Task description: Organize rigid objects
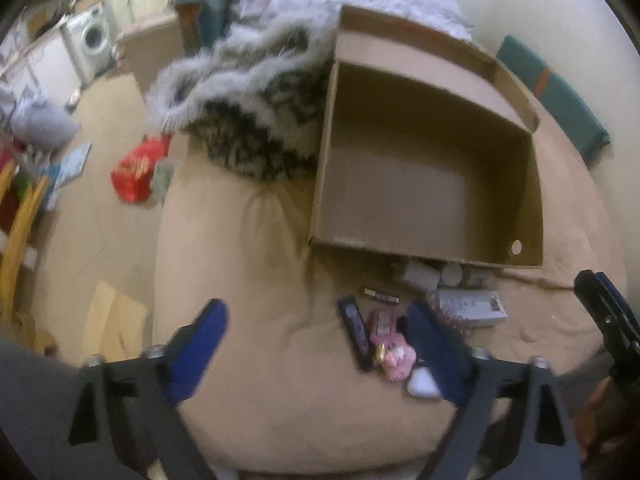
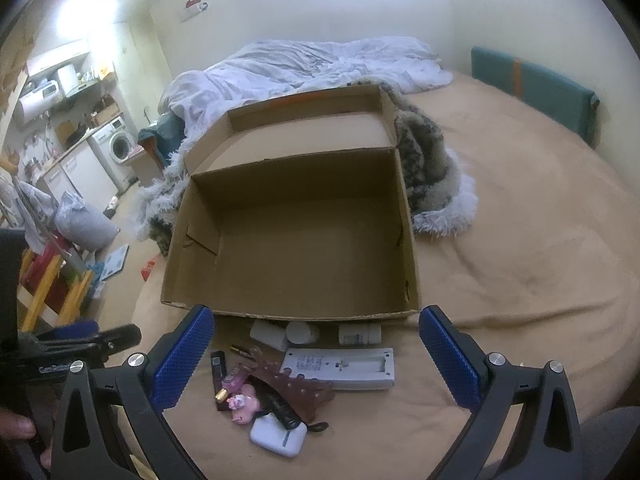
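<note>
1. Bed [image 2: 520, 240]: covered by a tan sheet.
2. White duvet [image 2: 312, 64]: crumpled at the far end.
3. Furry throw [image 2: 432, 168]: beside the duvet.
4. Washing machine [image 2: 118, 145]: under a counter [image 2: 76, 148], background left.
5. Teal cushion [image 2: 532, 88]: against the wall.

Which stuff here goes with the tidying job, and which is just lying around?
For the job:
- cardboard box
- white remote
- pill bottles
- pink toy
- white case

Just lying about:
- furry blanket
- white duvet
- washing machine

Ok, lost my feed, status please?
Both grippers, left and right, open, holding nothing. Cardboard box empty. Small items heaped before it.
</note>
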Demonstrator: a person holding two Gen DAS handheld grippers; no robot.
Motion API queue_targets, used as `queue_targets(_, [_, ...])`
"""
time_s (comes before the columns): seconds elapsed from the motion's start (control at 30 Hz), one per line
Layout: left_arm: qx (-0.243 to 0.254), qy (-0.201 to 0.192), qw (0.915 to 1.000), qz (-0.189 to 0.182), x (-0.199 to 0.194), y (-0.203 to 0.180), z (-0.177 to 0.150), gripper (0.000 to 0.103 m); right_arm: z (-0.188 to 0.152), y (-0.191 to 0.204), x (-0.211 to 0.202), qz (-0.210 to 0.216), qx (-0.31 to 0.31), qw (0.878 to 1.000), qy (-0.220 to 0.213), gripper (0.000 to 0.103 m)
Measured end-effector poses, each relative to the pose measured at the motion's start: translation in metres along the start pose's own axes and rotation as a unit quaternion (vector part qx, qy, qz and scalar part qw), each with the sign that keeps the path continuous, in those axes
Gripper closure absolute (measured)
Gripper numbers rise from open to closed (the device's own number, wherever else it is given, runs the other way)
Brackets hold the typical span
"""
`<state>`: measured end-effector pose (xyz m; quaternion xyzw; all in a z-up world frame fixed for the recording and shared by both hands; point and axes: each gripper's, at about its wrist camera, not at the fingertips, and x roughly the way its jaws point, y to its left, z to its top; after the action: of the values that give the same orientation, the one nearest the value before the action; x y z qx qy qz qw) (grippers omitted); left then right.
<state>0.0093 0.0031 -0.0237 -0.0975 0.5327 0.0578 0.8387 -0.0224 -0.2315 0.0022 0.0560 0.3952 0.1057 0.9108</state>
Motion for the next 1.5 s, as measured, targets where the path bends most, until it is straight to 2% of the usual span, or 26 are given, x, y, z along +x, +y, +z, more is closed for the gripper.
queue_targets(0.2, [-0.009, 0.037, 0.9992, -0.008, 0.011, -0.006, -0.002, 0.019, -0.001, -0.009, 0.002, 0.001, 0.018, 1.0, 0.014, 0.0])
queue_targets(0.33, [-0.025, 0.068, 0.9972, -0.016, 0.026, -0.005, -0.001, 0.02, -0.003, -0.015, 0.013, 0.006, 0.039, 0.998, 0.041, 0.0])
queue_targets(0.43, [-0.03, 0.091, 0.9954, -0.005, 0.044, -0.003, -0.001, 0.02, -0.006, -0.017, 0.027, 0.014, 0.055, 0.996, 0.071, 0.0])
queue_targets(0.53, [-0.04, 0.116, 0.9924, -0.004, 0.061, 0.001, -0.005, 0.021, -0.013, -0.017, 0.043, 0.003, 0.059, 0.992, 0.109, 0.0])
queue_targets(0.63, [-0.057, 0.141, 0.9883, -0.006, 0.079, 0.007, -0.008, 0.026, -0.02, -0.018, 0.057, -0.004, 0.064, 0.988, 0.143, 0.0])
queue_targets(0.83, [-0.068, 0.162, 0.9845, -0.007, 0.105, 0.006, -0.014, 0.027, -0.032, -0.016, 0.083, 0.008, 0.077, 0.978, 0.191, 0.0])
queue_targets(1.0, [-0.068, 0.17, 0.9828, -0.023, 0.123, -0.005, -0.014, 0.038, -0.038, -0.011, 0.094, 0.018, 0.085, 0.973, 0.212, 0.0])
queue_targets(1.13, [-0.083, 0.175, 0.9809, -0.016, 0.138, -0.006, -0.016, 0.038, -0.036, -0.008, 0.093, 0.017, 0.077, 0.976, 0.204, 0.0])
queue_targets(1.23, [-0.1, 0.176, 0.9791, -0.014, 0.15, -0.007, -0.019, 0.046, -0.036, -0.013, 0.094, 0.018, 0.087, 0.974, 0.207, 0.0])
queue_targets(1.3, [-0.105, 0.186, 0.9768, -0.011, 0.154, -0.008, -0.021, 0.061, -0.036, -0.016, 0.097, 0.014, 0.091, 0.973, 0.211, 0.0])
queue_targets(1.47, [-0.059, 0.201, 0.9778, -0.006, 0.159, -0.023, -0.033, 0.063, -0.037, -0.026, 0.103, 0.011, 0.108, 0.969, 0.22, 0.0])
queue_targets(1.5, [-0.05, 0.2, 0.9785, -0.006, 0.16, -0.025, -0.035, 0.067, -0.037, -0.027, 0.104, 0.013, 0.112, 0.968, 0.222, 0.0])
